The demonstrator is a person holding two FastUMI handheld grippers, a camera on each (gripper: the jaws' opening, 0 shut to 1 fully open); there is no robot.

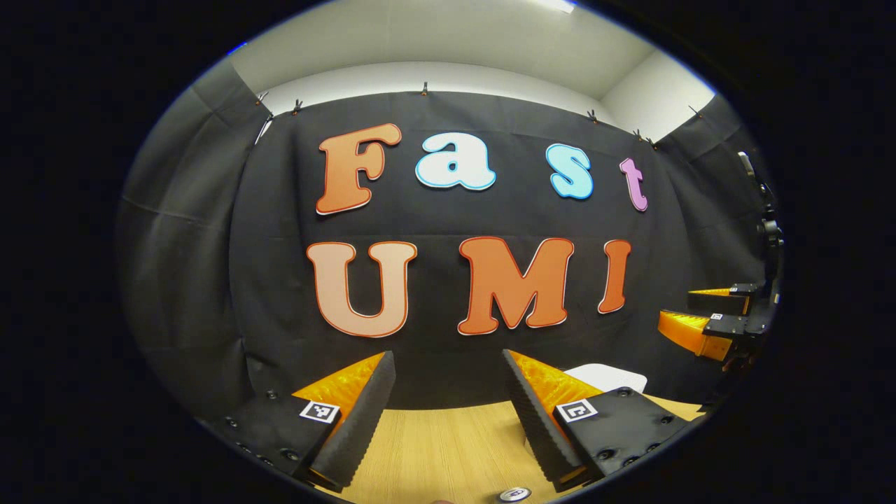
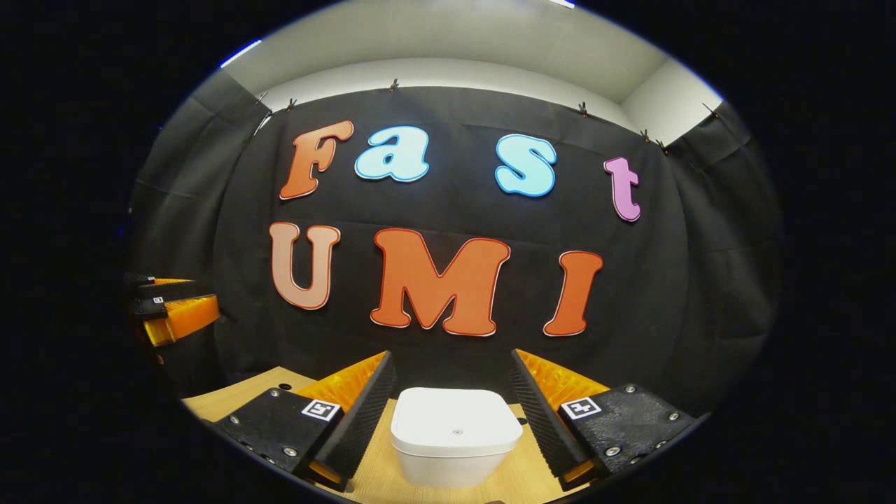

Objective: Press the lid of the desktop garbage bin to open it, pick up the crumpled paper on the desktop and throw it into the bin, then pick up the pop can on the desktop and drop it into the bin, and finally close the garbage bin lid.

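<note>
The right gripper has its two fingers spread wide and holds nothing. Between them, a little ahead, stands the white square plastic garbage bin with rounded corners; its lid is down. The bin rests on the light wooden table.

The left gripper is also wide open and empty, with bare table in front of it. To the right of its right finger, a corner of the white bin shows. The right gripper hangs farther right, well apart.
</note>
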